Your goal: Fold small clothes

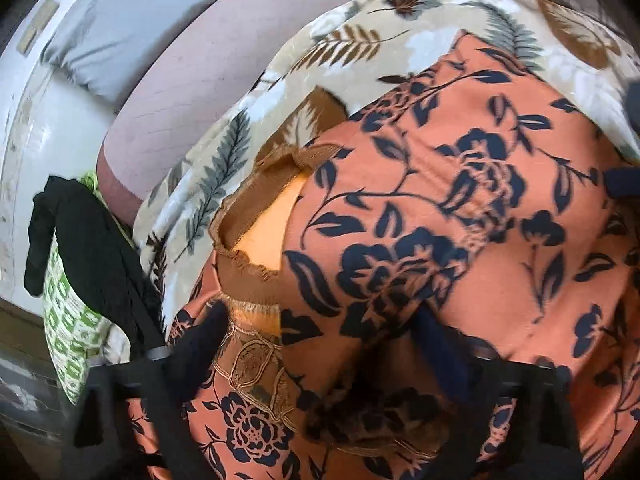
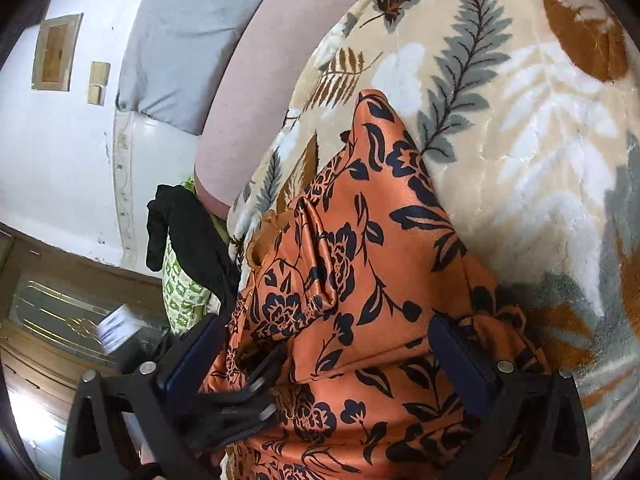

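An orange garment with a dark blue flower print (image 1: 440, 208) lies on a beige leaf-patterned blanket (image 1: 280, 92). Its brown-trimmed neck opening (image 1: 256, 236) faces left. My left gripper (image 1: 320, 344) is open, its fingers spread wide over the garment's near edge and embroidered part. In the right wrist view the garment (image 2: 360, 264) lies bunched with a raised fold (image 2: 320, 252). My right gripper (image 2: 328, 352) is open, its fingers on either side of the cloth, above the blanket (image 2: 540, 140). Part of the left gripper (image 2: 240, 392) shows low between them.
A black garment (image 1: 92, 248) hangs over a green-and-white patterned cloth (image 1: 68, 320) at the bed's left edge. A pink mattress (image 1: 200, 80) and a grey pillow (image 1: 132, 32) lie beyond. A white wall (image 2: 60, 152) and a wooden door (image 2: 48, 320) stand at left.
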### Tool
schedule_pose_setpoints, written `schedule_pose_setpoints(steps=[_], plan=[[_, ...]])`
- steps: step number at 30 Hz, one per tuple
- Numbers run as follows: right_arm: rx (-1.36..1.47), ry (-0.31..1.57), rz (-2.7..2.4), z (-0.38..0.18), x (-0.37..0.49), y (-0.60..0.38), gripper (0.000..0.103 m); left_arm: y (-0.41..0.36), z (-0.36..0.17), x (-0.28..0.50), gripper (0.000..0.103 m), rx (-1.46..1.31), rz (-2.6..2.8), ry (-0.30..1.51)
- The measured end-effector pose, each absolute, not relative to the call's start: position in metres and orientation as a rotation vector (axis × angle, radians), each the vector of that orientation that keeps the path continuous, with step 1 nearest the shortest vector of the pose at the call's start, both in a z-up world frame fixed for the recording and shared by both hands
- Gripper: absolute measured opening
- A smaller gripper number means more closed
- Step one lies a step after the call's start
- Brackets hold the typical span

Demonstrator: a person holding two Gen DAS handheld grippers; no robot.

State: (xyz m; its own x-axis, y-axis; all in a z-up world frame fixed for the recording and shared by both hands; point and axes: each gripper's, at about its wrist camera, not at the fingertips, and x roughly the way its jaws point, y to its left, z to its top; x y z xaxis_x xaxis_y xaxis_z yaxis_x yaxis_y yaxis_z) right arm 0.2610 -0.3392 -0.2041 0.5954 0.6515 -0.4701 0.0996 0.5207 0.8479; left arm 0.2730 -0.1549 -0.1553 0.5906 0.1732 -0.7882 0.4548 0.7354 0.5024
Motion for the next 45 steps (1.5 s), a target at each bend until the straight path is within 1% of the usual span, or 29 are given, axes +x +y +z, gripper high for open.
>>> schedule_pose_setpoints(steps=[1,2,3,4,5,7,8,10,12,14,18,20,21,23,24,27,30,31,32,34,36,37,38,39,40,41,42,44,45], plan=[[0.980,0.898,0.390,-0.204,0.260,-0.344,0.103,-0.145,-0.152,0.276,0.047,0.693,-0.178,0.960],[0.967,0.900,0.389,-0.204,0.260,-0.342,0.103,-0.131,-0.145,0.279,0.038,0.604,-0.172,0.970],[0.956,0.901,0.388,-0.204,0.260,-0.341,0.103,-0.107,-0.133,0.279,0.038,0.463,-0.141,0.957],[0.951,0.903,0.387,-0.204,0.258,-0.347,0.103,-0.079,-0.121,0.275,0.041,0.303,-0.066,0.906],[0.947,0.902,0.387,-0.203,0.258,-0.347,0.103,-0.055,-0.116,0.270,0.063,0.176,-0.003,0.867],[0.948,0.894,0.385,-0.204,0.256,-0.347,0.103,-0.002,-0.120,0.252,0.087,-0.075,0.153,0.839],[0.946,0.894,0.384,-0.204,0.256,-0.348,0.103,0.015,-0.129,0.246,0.087,-0.159,0.169,0.864],[0.927,0.899,0.380,-0.203,0.256,-0.345,0.103,0.033,-0.144,0.238,0.087,-0.227,0.183,0.927],[0.922,0.904,0.379,-0.203,0.257,-0.344,0.103,0.040,-0.145,0.229,0.087,-0.260,0.205,0.914],[0.925,0.906,0.380,-0.203,0.257,-0.344,0.103,0.038,-0.140,0.227,0.087,-0.257,0.178,0.905],[0.919,0.916,0.379,-0.203,0.259,-0.343,0.103,0.030,-0.138,0.240,0.087,-0.162,0.149,0.918],[0.917,0.922,0.383,-0.203,0.259,-0.343,0.103,0.041,-0.146,0.247,0.086,-0.221,0.143,0.966],[0.920,0.926,0.387,-0.203,0.259,-0.343,0.103,0.049,-0.147,0.245,0.082,-0.276,0.140,0.965],[0.928,0.935,0.396,-0.203,0.260,-0.344,0.103,0.066,-0.149,0.242,0.034,-0.347,0.146,0.965],[0.932,0.945,0.399,-0.203,0.260,-0.345,0.102,0.071,-0.149,0.241,0.029,-0.363,0.154,0.972],[0.923,0.991,0.400,-0.200,0.264,-0.345,0.102,0.087,-0.156,0.236,0.029,-0.395,0.187,0.975],[0.896,0.979,0.392,-0.182,0.263,-0.351,0.103,0.093,-0.154,0.225,0.030,-0.388,0.161,0.964],[0.880,0.950,0.384,-0.171,0.261,-0.356,0.103,0.092,-0.151,0.220,0.035,-0.363,0.159,0.955],[0.861,0.920,0.370,-0.161,0.262,-0.361,0.103,0.090,-0.146,0.216,0.043,-0.340,0.157,0.941],[0.785,0.899,0.294,-0.147,0.273,-0.370,0.103,0.085,-0.136,0.208,0.055,-0.289,0.153,0.900],[0.694,0.961,0.242,-0.152,0.299,-0.370,0.103,0.080,-0.127,0.205,0.065,-0.219,0.151,0.850],[0.663,0.998,0.234,-0.160,0.312,-0.368,0.103,0.078,-0.128,0.208,0.072,-0.193,0.147,0.849],[0.625,1.054,0.221,-0.172,0.327,-0.365,0.102,0.077,-0.133,0.214,0.074,-0.168,0.139,0.867],[0.589,1.105,0.210,-0.184,0.340,-0.360,0.096,0.076,-0.141,0.221,0.074,-0.142,0.132,0.912],[0.571,1.132,0.210,-0.192,0.347,-0.357,0.059,0.075,-0.160,0.232,0.074,-0.089,0.139,1.013],[0.544,1.145,0.207,-0.194,0.351,-0.352,0.018,0.077,-0.165,0.233,0.075,-0.079,0.137,1.023],[0.507,1.124,0.206,-0.187,0.350,-0.347,0.019,0.078,-0.162,0.229,0.075,-0.073,0.143,0.986],[0.385,1.049,0.167,-0.166,0.342,-0.336,0.019,0.079,-0.159,0.228,0.074,-0.060,0.156,0.984],[0.314,1.040,0.126,-0.166,0.340,-0.333,0.019,0.081,-0.157,0.224,0.074,-0.070,0.158,0.980]])
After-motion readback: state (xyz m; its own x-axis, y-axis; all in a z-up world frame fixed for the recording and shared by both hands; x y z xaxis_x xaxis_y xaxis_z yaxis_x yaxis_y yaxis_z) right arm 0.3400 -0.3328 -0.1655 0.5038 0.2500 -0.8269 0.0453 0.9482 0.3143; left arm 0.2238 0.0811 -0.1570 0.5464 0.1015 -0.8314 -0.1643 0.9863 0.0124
